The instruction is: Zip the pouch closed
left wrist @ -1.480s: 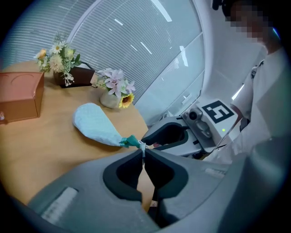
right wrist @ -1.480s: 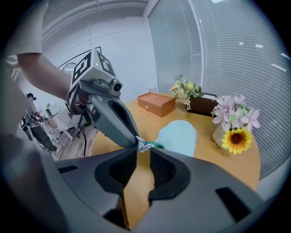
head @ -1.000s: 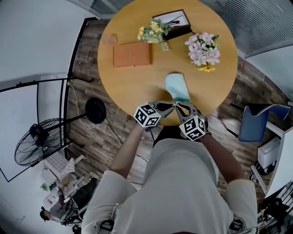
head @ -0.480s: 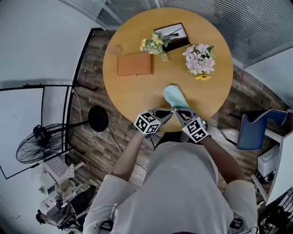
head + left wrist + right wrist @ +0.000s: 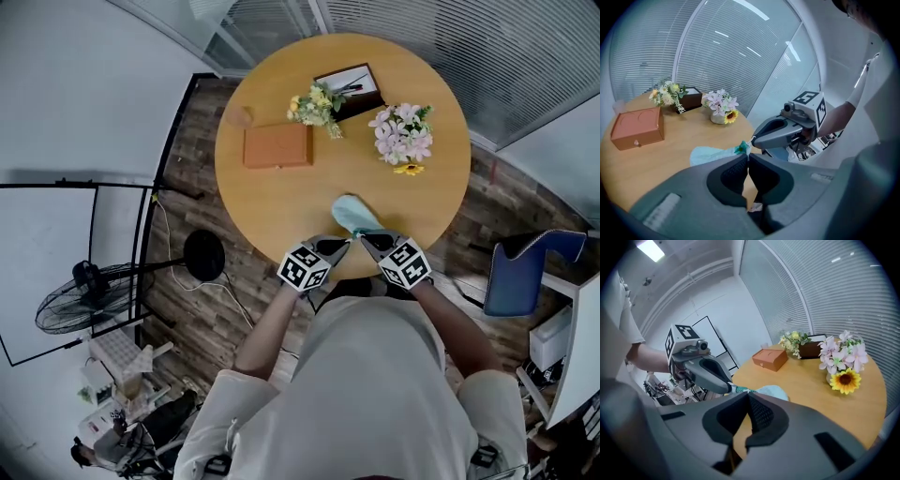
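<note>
A light teal pouch (image 5: 354, 214) lies near the front edge of the round wooden table (image 5: 281, 197). Its near end is lifted between my two grippers. My left gripper (image 5: 348, 238) is shut on the pouch's teal zipper end (image 5: 736, 389). My right gripper (image 5: 364, 236) meets it tip to tip and its jaws have just been closing; they now pinch the small zipper pull (image 5: 750, 140). In the left gripper view the pouch (image 5: 710, 153) stretches away beyond my shut jaws. The right gripper view shows the pouch (image 5: 772, 391) just past the right jaws.
On the table's far half stand an orange box (image 5: 277, 146), a yellow bouquet (image 5: 314, 105), a pink bouquet with a sunflower (image 5: 401, 136) and a dark tray (image 5: 349, 86). A fan (image 5: 80, 295) stands on the floor at the left, a blue chair (image 5: 520, 267) at the right.
Both grippers have risen a little and drawn together at the pouch's near end, which is now lifted. The pouch looks shorter from above.
</note>
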Action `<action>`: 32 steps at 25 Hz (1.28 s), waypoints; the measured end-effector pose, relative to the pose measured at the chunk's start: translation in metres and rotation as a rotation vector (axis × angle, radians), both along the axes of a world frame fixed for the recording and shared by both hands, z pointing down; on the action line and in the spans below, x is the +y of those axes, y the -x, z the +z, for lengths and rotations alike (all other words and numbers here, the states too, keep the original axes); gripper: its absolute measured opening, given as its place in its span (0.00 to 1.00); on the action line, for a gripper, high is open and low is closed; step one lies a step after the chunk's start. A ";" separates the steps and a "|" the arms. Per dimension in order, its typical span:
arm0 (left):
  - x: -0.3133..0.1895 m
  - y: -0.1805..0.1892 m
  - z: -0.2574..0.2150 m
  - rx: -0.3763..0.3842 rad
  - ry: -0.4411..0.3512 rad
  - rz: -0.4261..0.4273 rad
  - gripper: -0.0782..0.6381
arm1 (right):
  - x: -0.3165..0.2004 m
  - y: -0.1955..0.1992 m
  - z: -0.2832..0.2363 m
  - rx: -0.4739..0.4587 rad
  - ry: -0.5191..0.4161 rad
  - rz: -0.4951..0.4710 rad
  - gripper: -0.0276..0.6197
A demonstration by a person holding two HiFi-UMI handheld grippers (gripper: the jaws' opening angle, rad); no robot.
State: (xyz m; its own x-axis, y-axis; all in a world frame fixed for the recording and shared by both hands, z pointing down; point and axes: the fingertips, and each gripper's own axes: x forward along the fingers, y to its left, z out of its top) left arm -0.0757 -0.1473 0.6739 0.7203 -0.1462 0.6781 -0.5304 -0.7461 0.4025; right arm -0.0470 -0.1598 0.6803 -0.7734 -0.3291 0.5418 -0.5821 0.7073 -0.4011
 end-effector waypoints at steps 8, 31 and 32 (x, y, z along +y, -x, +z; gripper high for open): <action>0.006 0.001 -0.003 0.001 0.003 -0.025 0.14 | -0.003 -0.017 0.005 0.015 0.001 0.012 0.04; -0.009 0.048 -0.021 -0.018 -0.043 -0.170 0.14 | -0.062 -0.074 -0.001 0.054 -0.006 0.061 0.04; -0.010 0.051 -0.022 -0.011 -0.043 -0.177 0.14 | -0.064 -0.073 -0.003 0.049 -0.003 0.058 0.05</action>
